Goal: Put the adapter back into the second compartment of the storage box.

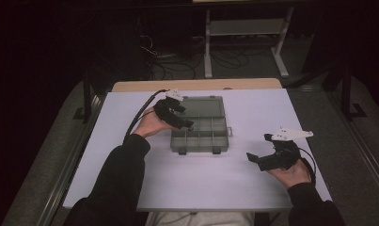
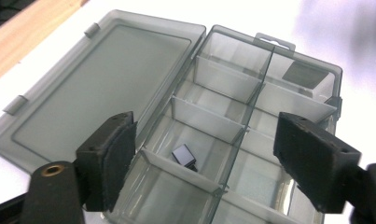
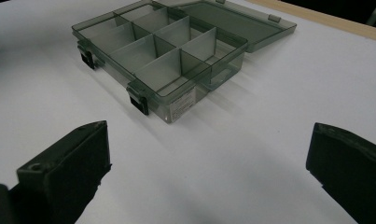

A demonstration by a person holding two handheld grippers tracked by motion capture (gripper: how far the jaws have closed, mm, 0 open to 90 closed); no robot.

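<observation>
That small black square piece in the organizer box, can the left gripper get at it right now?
Probably yes: the box lid lies open, the left gripper hangs above with open jaws, and nothing covers the black piece.

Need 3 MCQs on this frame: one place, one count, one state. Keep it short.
1. Where does the small black square piece lie?
A. on the lid
B. in a compartment of the organizer box
C. on the white table

2. How many black latches show on the box's front wall?
A. two
B. four
C. none

3. How is the box's lid?
A. shut
B. taken off
C. folded open flat

Key: 1 B, the left gripper view shows it between dividers; 2 A, the right gripper view shows a pair; 3 C, it lies flat beside the tray, still hinged.
</observation>
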